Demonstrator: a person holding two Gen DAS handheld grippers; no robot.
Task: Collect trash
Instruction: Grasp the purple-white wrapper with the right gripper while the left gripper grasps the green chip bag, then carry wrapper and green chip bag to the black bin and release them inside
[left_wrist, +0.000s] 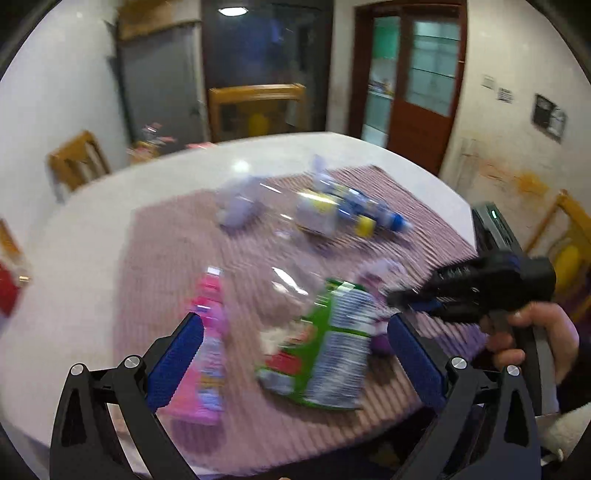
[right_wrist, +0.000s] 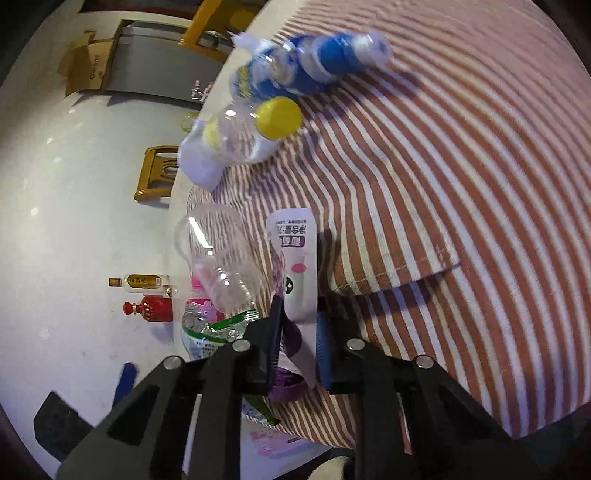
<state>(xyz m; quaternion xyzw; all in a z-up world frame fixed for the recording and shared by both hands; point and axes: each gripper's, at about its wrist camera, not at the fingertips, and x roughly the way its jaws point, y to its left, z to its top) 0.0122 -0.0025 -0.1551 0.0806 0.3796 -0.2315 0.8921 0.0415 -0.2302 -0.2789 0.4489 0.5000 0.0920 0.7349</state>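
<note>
Trash lies on a red-and-white striped cloth (right_wrist: 461, 166) over a white table (left_wrist: 85, 236). My right gripper (right_wrist: 299, 317) is shut on a white and purple pouch (right_wrist: 295, 240), its pads pressing both sides. In the left wrist view the right gripper (left_wrist: 395, 297) shows at the right, held by a hand (left_wrist: 535, 336). My left gripper (left_wrist: 293, 319) is open above a green snack bag (left_wrist: 332, 350), with a pink wrapper (left_wrist: 208, 343) by its left finger. A clear plastic cup (right_wrist: 218, 258) lies beside the pouch. Farther off lie a yellow-capped bottle (right_wrist: 240, 136) and a blue-labelled bottle (right_wrist: 314, 66).
A crumpled pale wrapper (left_wrist: 236, 206) lies at the cloth's far side. A red bottle (right_wrist: 147, 308) and a glass bottle (right_wrist: 140, 282) stand at the table's edge. Wooden chairs (left_wrist: 77, 158) (left_wrist: 569, 236) surround the table. The cloth's folded corner (right_wrist: 436, 258) lies right of the pouch.
</note>
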